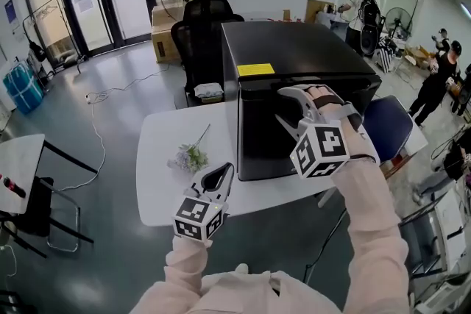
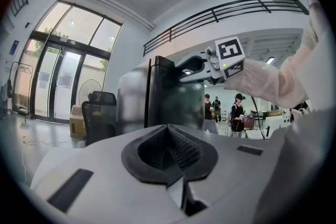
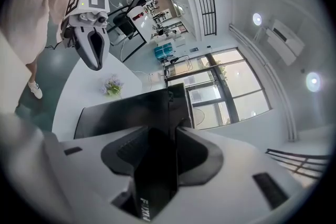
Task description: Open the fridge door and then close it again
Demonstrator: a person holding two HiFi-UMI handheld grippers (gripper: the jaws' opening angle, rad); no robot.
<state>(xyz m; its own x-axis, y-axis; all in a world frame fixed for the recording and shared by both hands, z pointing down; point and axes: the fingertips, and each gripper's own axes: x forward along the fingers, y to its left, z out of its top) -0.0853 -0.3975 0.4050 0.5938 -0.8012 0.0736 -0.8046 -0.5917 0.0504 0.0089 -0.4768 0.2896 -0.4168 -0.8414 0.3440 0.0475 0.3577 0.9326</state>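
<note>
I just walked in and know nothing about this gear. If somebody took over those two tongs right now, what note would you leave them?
The left tongs are shut and empty, held over the near edge of the white table, in front of the fridge.
The right tongs are at the fridge's top front corner, apparently closed on the edge of the fridge door.
From the head view, the door looks shut or barely ajar.
Done: the door is grasped. Whether it has already been opened once doesn't show.
Left: if it hasn't, swing it open, push it shut, then let go.
</note>
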